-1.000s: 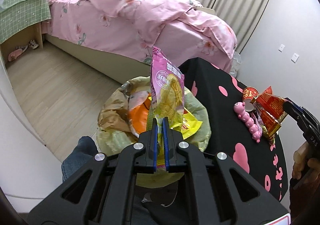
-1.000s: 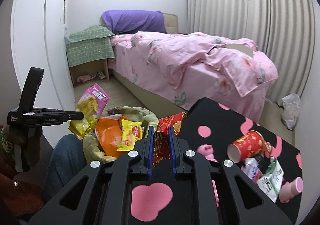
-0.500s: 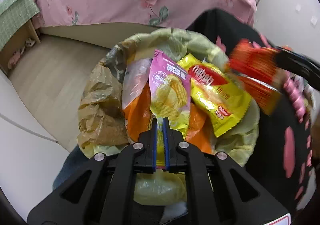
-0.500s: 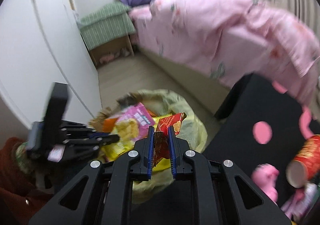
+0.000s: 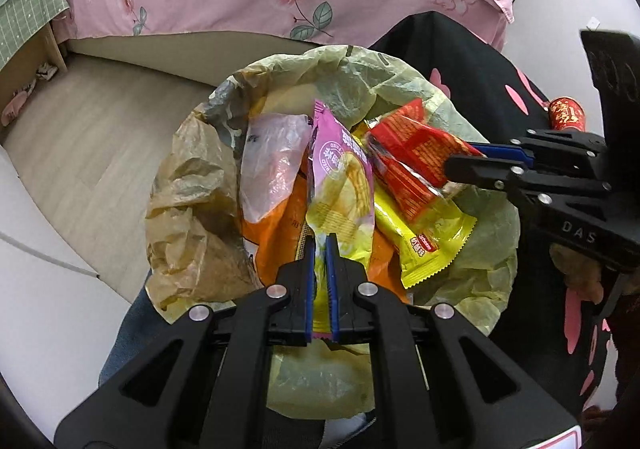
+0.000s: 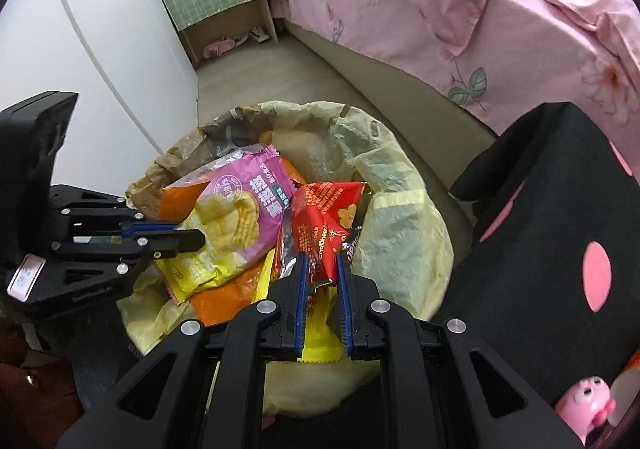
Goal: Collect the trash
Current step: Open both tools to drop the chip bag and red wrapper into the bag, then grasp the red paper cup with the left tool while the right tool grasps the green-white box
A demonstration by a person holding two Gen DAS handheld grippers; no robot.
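**Both wrappers over the bin**

Left gripper (image 5: 321, 245) clamps the pink-and-yellow crinkled snack packet (image 5: 340, 185); right gripper (image 6: 321, 263) pinches the red foil wrapper (image 6: 326, 217). Both hang over the yellow-lined trash bin (image 5: 472, 249), crowded with orange and yellow packets. A second ago both were higher, beside the black pink-dotted surface (image 6: 560, 209).

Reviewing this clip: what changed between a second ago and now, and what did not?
Both grippers came down over the bin bag. The right gripper carried the red wrapper from above the black table to over the bag, beside the pink snack packet in the left gripper. Nothing was let go: both jaws stay clamped, and the yellow and orange wrappers still lie in the bag.
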